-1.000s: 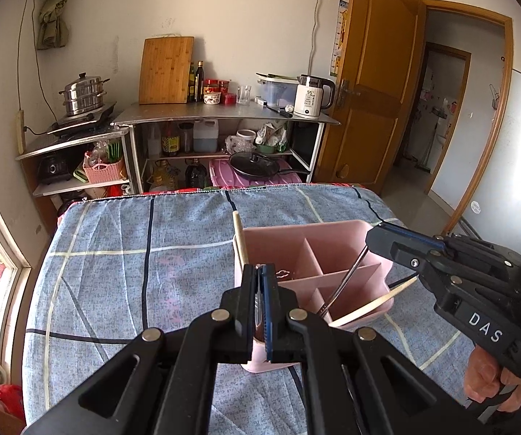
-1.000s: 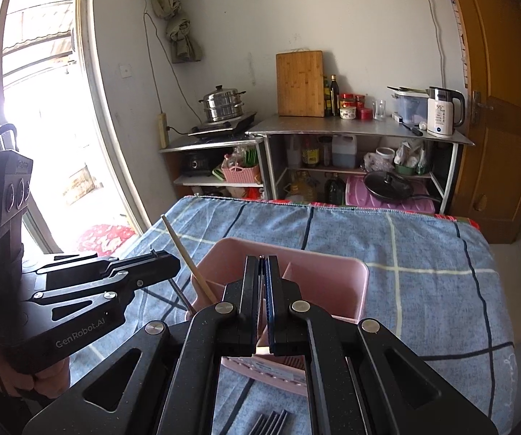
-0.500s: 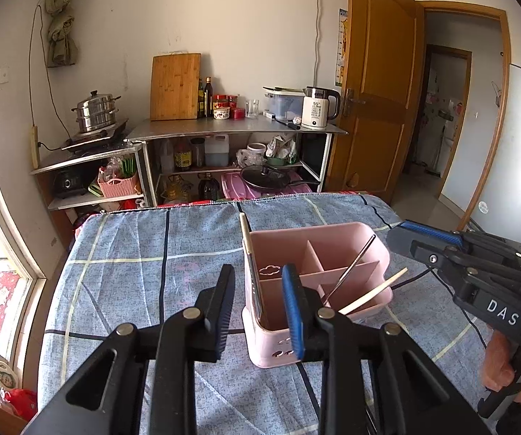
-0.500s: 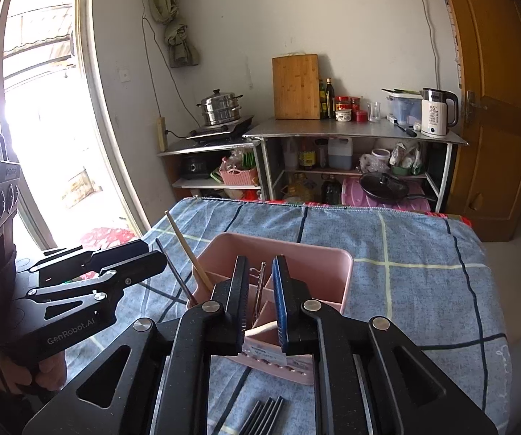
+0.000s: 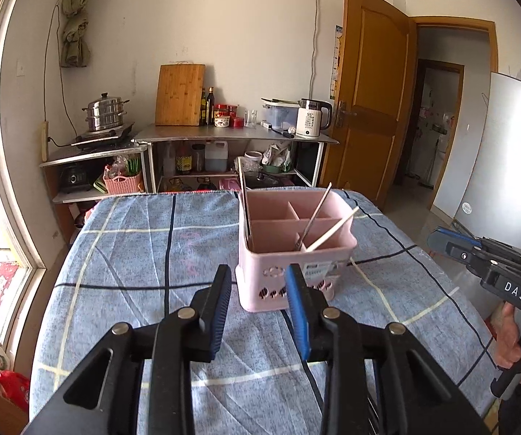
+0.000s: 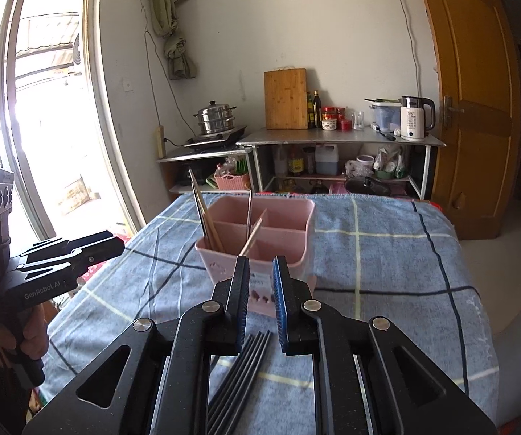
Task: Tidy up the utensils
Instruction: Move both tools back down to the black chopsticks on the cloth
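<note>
1. Blue checked cloth covers the counter (image 5: 122, 253) under both tools.
2. Left tool (image 5: 258, 306) hangs with its jaws spread wide, holding nothing.
3. Right tool (image 6: 260, 301) is parted too and empty, above black chopsticks (image 6: 240, 373) lying on the cloth.
4. Just beyond stands the pink caddy (image 5: 293, 250), with chopsticks and metal utensils leaning in its compartments.
5. Kitchen shelves (image 6: 340, 141) line the far wall.

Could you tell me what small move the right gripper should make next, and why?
Probably lower the right gripper onto the black chopsticks lying on the cloth just beneath it. Its fingers are open and empty, and those chopsticks are still outside the pink organizer, which already holds several utensils.
</note>
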